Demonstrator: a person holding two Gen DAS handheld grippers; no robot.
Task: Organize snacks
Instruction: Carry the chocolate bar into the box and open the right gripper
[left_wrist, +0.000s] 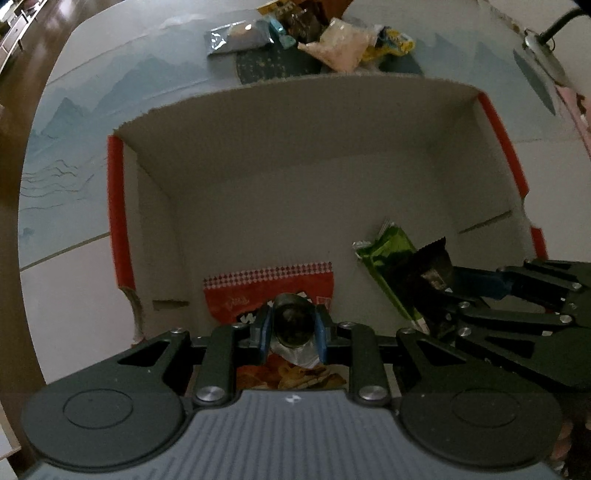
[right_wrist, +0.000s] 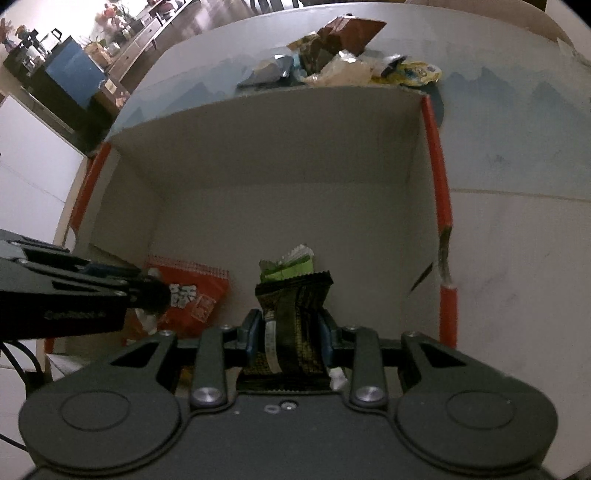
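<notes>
Plainly, both tools are down inside the cardboard box (left_wrist: 295, 155) at once, each carrying a snack, which suggests the person is loading it from the pile with two hands to save trips. The left tool (left_wrist: 293, 328) is closed on a small dark, shiny packet (left_wrist: 293, 323), pinched between its blue pads and held low over the red chip bag (left_wrist: 269, 291) that already lies on the box floor at the near left; I would judge it is about to be set on or just beside that bag. The right tool (right_wrist: 291, 332) is clamped on a dark, gold-printed wrapper (right_wrist: 295, 306), gripped around its middle so the crimped top stands upright and clear of the fingers. It hangs just in front of the green packet (right_wrist: 286, 264), which leans on the floor toward the near right, so like seems to be going next to like. The far half of the box is bare, and its tall walls with red edging keep whatever is dropped from sliding out. Beyond the far wall, on the pale surface (left_wrist: 92, 110) with its blue mountain print, the remaining loose snacks (left_wrist: 332, 40) sit heaped together, well apart from the tools, so most of the sorting appears not yet done.
</notes>
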